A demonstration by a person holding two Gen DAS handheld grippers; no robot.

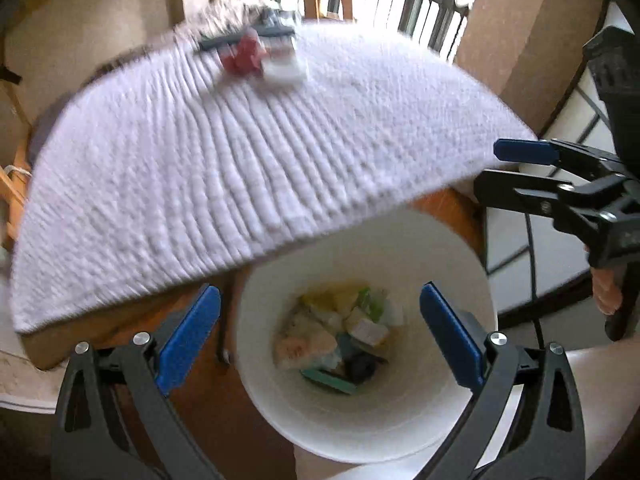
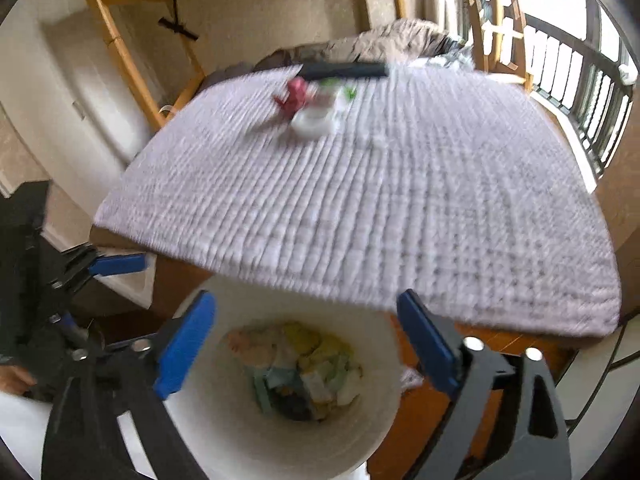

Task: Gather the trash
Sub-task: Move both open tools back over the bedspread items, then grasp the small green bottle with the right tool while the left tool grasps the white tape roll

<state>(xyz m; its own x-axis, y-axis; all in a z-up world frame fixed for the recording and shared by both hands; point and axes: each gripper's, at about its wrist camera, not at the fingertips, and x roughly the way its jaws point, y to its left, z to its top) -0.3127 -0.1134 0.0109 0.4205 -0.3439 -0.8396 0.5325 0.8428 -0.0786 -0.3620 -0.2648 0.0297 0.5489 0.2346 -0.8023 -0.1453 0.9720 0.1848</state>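
Observation:
A white bin [image 1: 400, 420] [image 2: 248, 440] stands below the table edge, with several scraps of trash [image 1: 340, 336] [image 2: 300, 368] at its bottom. Above it my left gripper [image 1: 320, 332] is open with nothing between its blue pads. Over the same bin my right gripper [image 2: 304, 340] also stands open and empty; it shows side-on at the right edge [image 1: 508, 168] of the left wrist view. On the white quilted cloth [image 1: 240, 152] [image 2: 380, 208], far side, lie a crumpled red piece [image 1: 244, 56] [image 2: 294, 94] and white pieces [image 1: 286, 68] [image 2: 316, 120]. The left gripper [image 2: 116, 266] appears at the left of the right wrist view.
A dark bar-shaped object [image 1: 248, 36] [image 2: 344, 69] lies behind the red piece. The wooden table edge [image 1: 440, 204] [image 2: 500, 344] shows under the cloth. A railing [image 1: 420, 12] [image 2: 580, 80] runs at the back right, and a wooden chair frame [image 2: 132, 60] stands on the left.

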